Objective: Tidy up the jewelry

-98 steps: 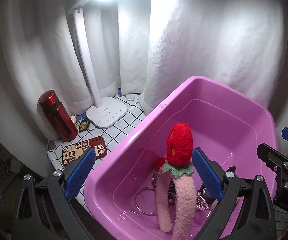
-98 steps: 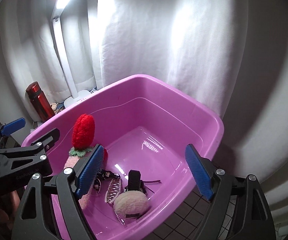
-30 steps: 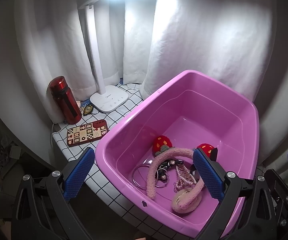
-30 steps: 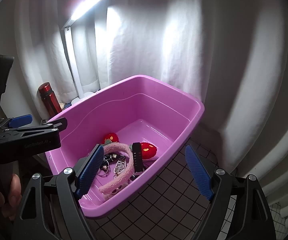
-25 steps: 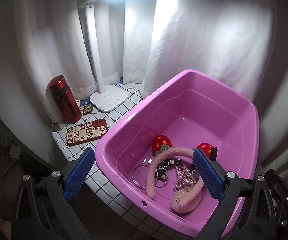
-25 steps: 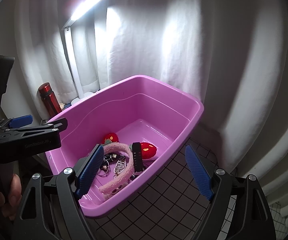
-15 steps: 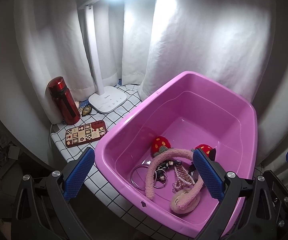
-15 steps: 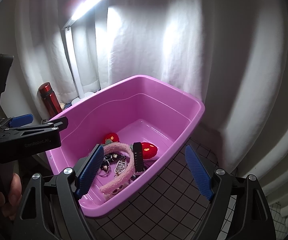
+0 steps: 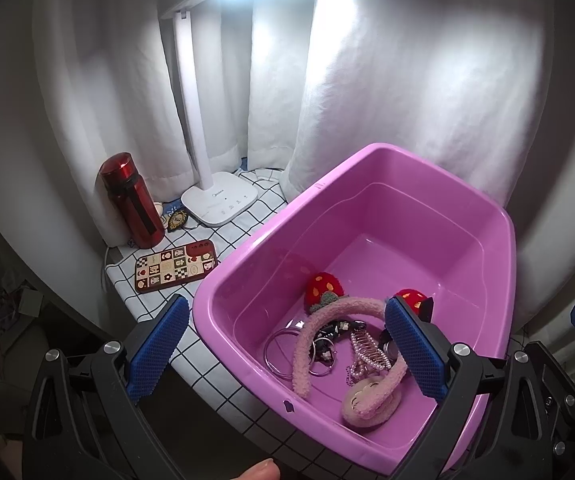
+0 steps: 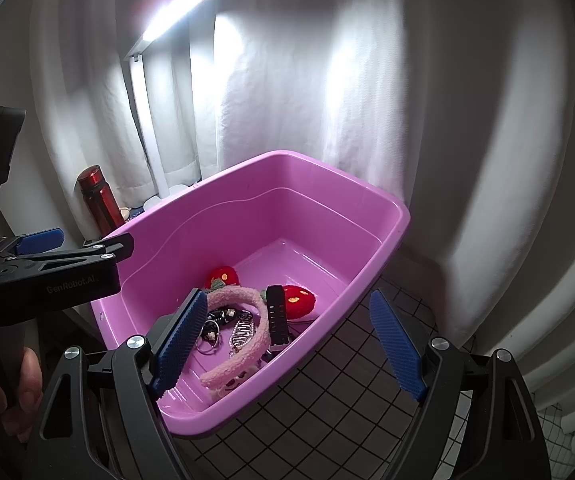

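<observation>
Fingers (image 9: 155,350) spread; headband (image 9: 339,312) arching crosswise.

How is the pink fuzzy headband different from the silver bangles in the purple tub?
The pink headband is thick, fuzzy and an open arch; the silver bangles are thin, shiny, closed metal rings. The headband carries a plush face at one end; the bangles are plain. Part of the headband crosses over the bangles. Both lie loose in the purple tub.
</observation>
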`<state>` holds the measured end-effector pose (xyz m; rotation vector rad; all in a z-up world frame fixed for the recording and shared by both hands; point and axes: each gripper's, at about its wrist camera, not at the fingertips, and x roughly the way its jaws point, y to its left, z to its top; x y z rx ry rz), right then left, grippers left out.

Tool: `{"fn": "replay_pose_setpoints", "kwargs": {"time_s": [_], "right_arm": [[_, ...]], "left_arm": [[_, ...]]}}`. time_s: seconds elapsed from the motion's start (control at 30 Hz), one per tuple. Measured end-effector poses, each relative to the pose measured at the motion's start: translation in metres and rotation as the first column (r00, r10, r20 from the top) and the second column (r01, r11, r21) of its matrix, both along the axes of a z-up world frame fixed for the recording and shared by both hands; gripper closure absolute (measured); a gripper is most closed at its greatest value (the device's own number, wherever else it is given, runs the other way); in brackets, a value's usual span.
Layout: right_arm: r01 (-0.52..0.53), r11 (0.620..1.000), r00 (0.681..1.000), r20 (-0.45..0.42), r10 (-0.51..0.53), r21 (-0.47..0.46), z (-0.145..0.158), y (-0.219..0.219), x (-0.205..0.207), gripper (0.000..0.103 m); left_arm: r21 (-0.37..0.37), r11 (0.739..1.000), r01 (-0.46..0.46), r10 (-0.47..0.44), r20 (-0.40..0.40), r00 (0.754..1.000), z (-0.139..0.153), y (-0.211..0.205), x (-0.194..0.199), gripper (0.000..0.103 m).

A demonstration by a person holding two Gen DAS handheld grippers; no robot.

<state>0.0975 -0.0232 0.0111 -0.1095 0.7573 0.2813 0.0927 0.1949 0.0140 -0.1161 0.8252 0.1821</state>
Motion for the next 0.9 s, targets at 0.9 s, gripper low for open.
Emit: {"fn": "replay_pose_setpoints", "kwargs": {"time_s": [0.9], "right_arm": [[0.0,1.0,1.0,0.0,0.0,0.002,-0.0003,-0.0009,-0.0008,0.024]], "left_arm": [[0.001,1.0,0.002,-0.002,0.002,1.0,0.0014,-0.0016,0.0013,0.006]]}}
